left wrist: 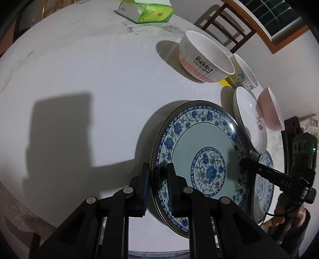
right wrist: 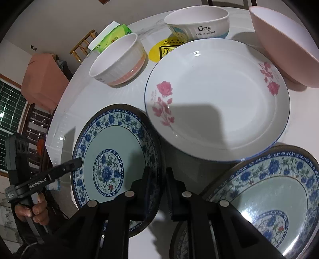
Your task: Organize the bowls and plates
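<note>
- A round white table [left wrist: 79, 83] with faint grey marbling fills both views; dark wooden chairs [left wrist: 225, 22] and a barred window [right wrist: 10, 103] lie beyond its far edge.
- My left gripper [left wrist: 158, 179] is clamped on the near-left rim of a blue floral plate [left wrist: 201, 159], one pad under it and one on top.
- My right gripper [right wrist: 158, 183] pinches the opposite rim of that plate, so the plate hangs tilted between my two grippers above the table.
- A second blue floral plate [right wrist: 279, 179] lies at the near right edge of the table.
- Just behind both sits a white plate with pink roses [right wrist: 217, 99], its near rim overlapping the second plate's.
- Writing: a ribbed pink-banded bowl [left wrist: 205, 57] reads "Rabbit / Life is sweet"; another bowl [right wrist: 197, 22] reads "Dog / Life is sweet".
- My left tool's finger, seen from the right wrist, carries "GenRobot.AI".
- A yellow round sticker [right wrist: 165, 49] with a black symbol lies between the two bowls.
- A plain pink bowl [right wrist: 287, 43] stands at the far right, beside the rose plate.
- A green tissue pack [left wrist: 145, 10] rests near the far edge.
</note>
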`<control>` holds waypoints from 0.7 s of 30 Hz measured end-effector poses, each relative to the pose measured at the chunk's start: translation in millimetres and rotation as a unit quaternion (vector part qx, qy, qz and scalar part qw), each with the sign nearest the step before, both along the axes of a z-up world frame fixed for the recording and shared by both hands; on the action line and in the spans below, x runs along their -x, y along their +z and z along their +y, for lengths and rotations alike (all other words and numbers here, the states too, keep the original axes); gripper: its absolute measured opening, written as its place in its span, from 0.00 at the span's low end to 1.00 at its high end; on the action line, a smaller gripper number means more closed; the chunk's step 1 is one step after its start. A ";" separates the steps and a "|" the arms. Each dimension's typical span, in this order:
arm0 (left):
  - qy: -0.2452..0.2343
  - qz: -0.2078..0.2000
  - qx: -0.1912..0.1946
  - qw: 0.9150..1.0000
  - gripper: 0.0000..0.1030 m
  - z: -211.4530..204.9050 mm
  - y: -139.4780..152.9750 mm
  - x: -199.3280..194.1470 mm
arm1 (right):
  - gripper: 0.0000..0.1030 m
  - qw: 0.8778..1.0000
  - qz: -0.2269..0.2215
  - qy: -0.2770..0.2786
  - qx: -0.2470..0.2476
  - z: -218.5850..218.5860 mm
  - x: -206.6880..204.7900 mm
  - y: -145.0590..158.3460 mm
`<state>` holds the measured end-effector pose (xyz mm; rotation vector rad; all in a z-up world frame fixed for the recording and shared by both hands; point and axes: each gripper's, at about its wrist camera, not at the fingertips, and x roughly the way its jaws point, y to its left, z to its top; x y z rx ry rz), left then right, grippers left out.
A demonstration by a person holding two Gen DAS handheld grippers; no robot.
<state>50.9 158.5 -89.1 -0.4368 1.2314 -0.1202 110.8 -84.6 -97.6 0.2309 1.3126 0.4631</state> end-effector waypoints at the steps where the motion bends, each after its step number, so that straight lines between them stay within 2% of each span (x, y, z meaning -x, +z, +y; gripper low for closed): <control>1: 0.000 -0.001 -0.002 1.000 0.13 0.6 0.6 0.6 | 0.14 1.000 -0.002 0.000 0.002 1.0 2.4 0.7; 11: 0.001 -0.027 -0.037 0.999 0.13 14.5 18.8 8.9 | 0.14 1.000 -0.005 -0.003 -0.018 12.7 26.2 9.8; 21: 0.011 -0.030 -0.041 0.999 0.13 29.8 16.7 13.4 | 0.14 1.000 0.001 -0.009 -0.028 19.2 35.2 1.8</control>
